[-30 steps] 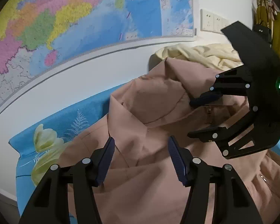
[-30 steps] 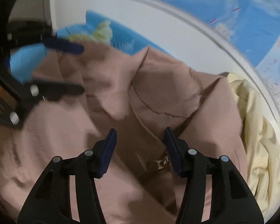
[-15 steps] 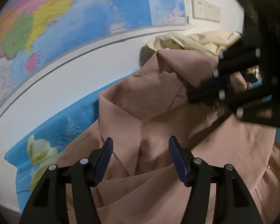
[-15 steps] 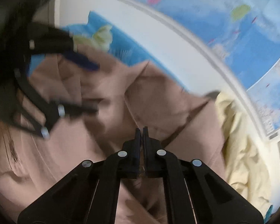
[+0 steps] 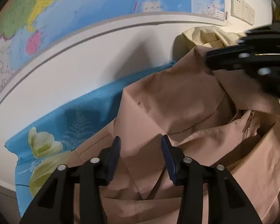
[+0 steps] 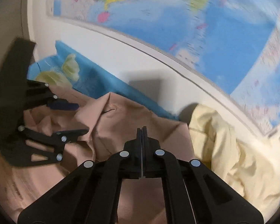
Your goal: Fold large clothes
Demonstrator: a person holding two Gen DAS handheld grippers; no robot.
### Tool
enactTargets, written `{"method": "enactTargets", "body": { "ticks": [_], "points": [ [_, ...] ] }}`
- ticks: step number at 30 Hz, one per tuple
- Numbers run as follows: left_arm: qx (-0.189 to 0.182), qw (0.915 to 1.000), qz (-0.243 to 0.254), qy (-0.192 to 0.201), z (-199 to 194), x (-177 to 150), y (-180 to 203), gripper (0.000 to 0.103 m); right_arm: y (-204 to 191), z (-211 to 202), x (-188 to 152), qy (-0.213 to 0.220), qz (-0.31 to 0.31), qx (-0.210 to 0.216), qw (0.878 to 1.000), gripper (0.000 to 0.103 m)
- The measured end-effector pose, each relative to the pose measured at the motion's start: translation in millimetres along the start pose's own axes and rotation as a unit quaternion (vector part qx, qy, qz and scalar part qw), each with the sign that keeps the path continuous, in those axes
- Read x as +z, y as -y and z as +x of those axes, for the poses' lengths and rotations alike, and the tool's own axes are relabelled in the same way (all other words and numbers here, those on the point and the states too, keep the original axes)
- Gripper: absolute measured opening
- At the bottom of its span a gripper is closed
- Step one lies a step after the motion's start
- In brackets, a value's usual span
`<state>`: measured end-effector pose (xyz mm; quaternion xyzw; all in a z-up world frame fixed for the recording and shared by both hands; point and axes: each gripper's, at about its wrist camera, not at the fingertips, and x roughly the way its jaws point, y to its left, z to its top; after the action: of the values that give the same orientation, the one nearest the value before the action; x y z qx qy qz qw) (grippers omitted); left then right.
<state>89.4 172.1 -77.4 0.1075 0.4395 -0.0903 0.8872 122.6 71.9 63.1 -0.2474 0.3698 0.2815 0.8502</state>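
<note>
A large pinkish-tan jacket [image 5: 177, 104] lies crumpled on a blue floral sheet [image 5: 80, 115]; it also shows in the right wrist view [image 6: 125, 119]. My left gripper [image 5: 141, 145] is open, its jaws either side of a raised fold of the jacket. My right gripper [image 6: 141, 130] is shut on the jacket's fabric and holds it lifted; it shows blurred at the upper right of the left wrist view [image 5: 207, 56]. The left gripper shows open at the left of the right wrist view [image 6: 80, 117].
A cream-yellow garment [image 6: 224, 149] is heaped to the right against the white wall [image 5: 84, 65]. A large coloured map [image 5: 102, 3] hangs on the wall, with wall sockets [image 5: 242, 9] beside it. The sheet's left edge [image 5: 13, 149] drops off.
My right gripper has shut on the jacket and lifted the fabric up and back toward the wall. My left gripper has stayed open and moved closer to a fold.
</note>
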Motion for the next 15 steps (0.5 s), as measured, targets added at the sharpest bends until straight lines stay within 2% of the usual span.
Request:
{"method": "enactTargets", "body": {
  "ticks": [1, 3, 6, 8, 9, 10, 11, 12, 13, 14, 15],
  "points": [
    [-0.007, 1.0, -0.004, -0.003, 1, -1, -3, 0.064, 3, -6, -4, 0.003, 0.003, 0.006, 1.0, 0.033],
    [-0.018, 0.9997, -0.011, -0.007, 2, -3, -9, 0.067, 8, -16, -13, 0.01, 0.011, 0.009, 1.0, 0.069],
    [-0.026, 0.9992, -0.012, -0.027, 9, -2, -10, 0.068, 22, -24, -27, 0.011, 0.037, 0.02, 0.999, 0.071],
    [-0.026, 0.9987, -0.017, -0.039, 16, 1, -7, 0.068, 32, -24, -33, 0.005, 0.054, 0.02, 0.998, 0.076],
    [-0.029, 0.9984, -0.019, -0.045, 21, 3, -5, 0.068, 34, -20, -37, -0.002, 0.064, 0.033, 0.997, 0.076],
    [-0.028, 0.9983, -0.02, -0.048, 25, 4, -4, 0.06, 32, -15, -37, -0.008, 0.067, 0.039, 0.997, 0.074],
    [-0.026, 0.9981, -0.023, -0.052, 29, 6, -2, 0.038, 31, -12, -39, -0.015, 0.063, 0.041, 0.997, 0.071],
    [-0.022, 0.9975, -0.032, -0.06, 34, 8, -2, 0.029, 29, -6, -40, -0.019, 0.056, 0.035, 0.998, 0.058],
    [-0.02, 0.9967, -0.044, -0.065, 37, 9, -3, 0.014, 26, 1, -39, -0.022, 0.052, 0.026, 0.998, 0.043],
    [-0.022, 0.9961, -0.054, -0.066, 39, 11, -6, 0.008, 25, 7, -37, -0.027, 0.045, 0.013, 0.999, 0.034],
    [-0.018, 0.996, -0.065, -0.059, 38, 13, -9, 0.006, 26, 8, -37, -0.027, 0.045, 0.008, 0.999, 0.016]
  ]
}}
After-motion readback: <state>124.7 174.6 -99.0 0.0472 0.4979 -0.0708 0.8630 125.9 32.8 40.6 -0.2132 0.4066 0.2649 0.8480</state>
